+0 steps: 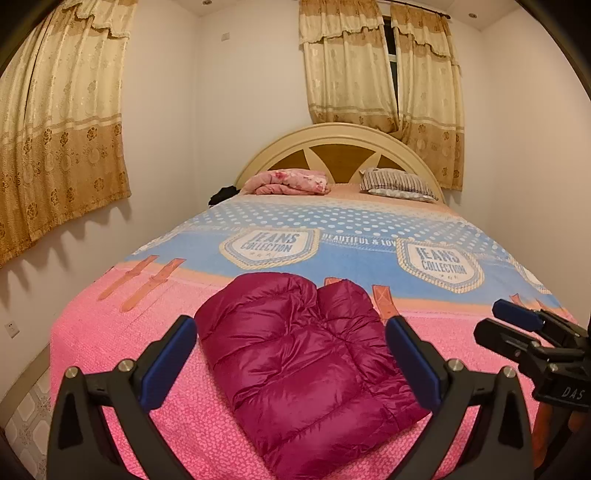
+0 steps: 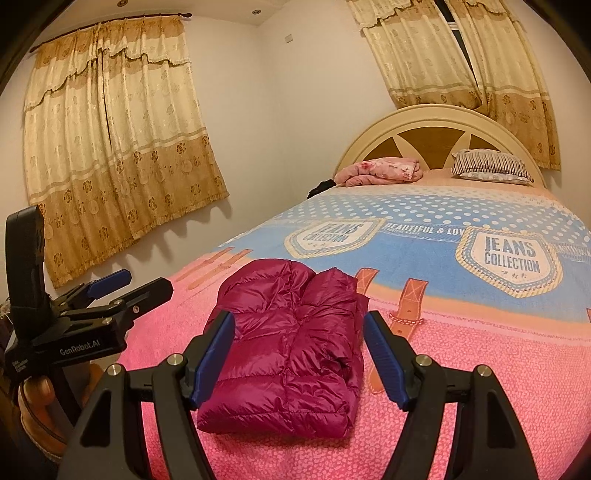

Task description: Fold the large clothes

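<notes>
Folded magenta quilted down jacket (image 1: 306,365) is seen lying on the pink-and-blue printed bedspread (image 1: 369,258), near the foot. Left gripper (image 1: 291,354) and right gripper (image 2: 299,354) are held above it, jaws apart, nothing clamped.

White walls (image 1: 251,92). Gold floral curtains (image 2: 110,147) on left wall and behind arched cream headboard (image 1: 343,147). Bed with pink and blue blanket (image 1: 332,236); striped pillow (image 1: 399,184), folded pink quilt (image 1: 291,182) at head. Recessed ceiling lights (image 2: 256,12). Tiled floor (image 1: 29,413).
</notes>
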Available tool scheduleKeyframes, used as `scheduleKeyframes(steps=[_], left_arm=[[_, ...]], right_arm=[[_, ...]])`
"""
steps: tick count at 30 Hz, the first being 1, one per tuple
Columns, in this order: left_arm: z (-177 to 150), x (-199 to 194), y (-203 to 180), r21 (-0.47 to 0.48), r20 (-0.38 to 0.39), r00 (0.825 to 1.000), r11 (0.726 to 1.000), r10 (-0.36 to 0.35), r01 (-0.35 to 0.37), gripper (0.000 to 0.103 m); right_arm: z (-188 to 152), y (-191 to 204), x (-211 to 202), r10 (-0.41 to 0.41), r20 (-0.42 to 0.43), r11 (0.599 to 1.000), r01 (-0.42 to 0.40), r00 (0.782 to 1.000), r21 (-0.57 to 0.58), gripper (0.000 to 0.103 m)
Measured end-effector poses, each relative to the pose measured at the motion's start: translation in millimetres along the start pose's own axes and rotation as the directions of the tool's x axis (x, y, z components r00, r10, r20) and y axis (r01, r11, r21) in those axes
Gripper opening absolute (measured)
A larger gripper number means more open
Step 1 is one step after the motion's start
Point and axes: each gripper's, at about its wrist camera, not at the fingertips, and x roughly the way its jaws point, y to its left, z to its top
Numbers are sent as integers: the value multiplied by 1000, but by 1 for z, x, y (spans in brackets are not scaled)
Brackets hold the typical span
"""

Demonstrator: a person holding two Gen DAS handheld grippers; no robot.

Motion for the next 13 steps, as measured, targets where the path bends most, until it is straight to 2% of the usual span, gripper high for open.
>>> scheduleKeyframes(steps=[13], left_arm=[[-6, 1, -8, 32, 11, 1000, 999, 10, -11, 103]], right_arm=[[-3, -3, -1, -4, -6, 1000, 4, 1000, 4, 72]])
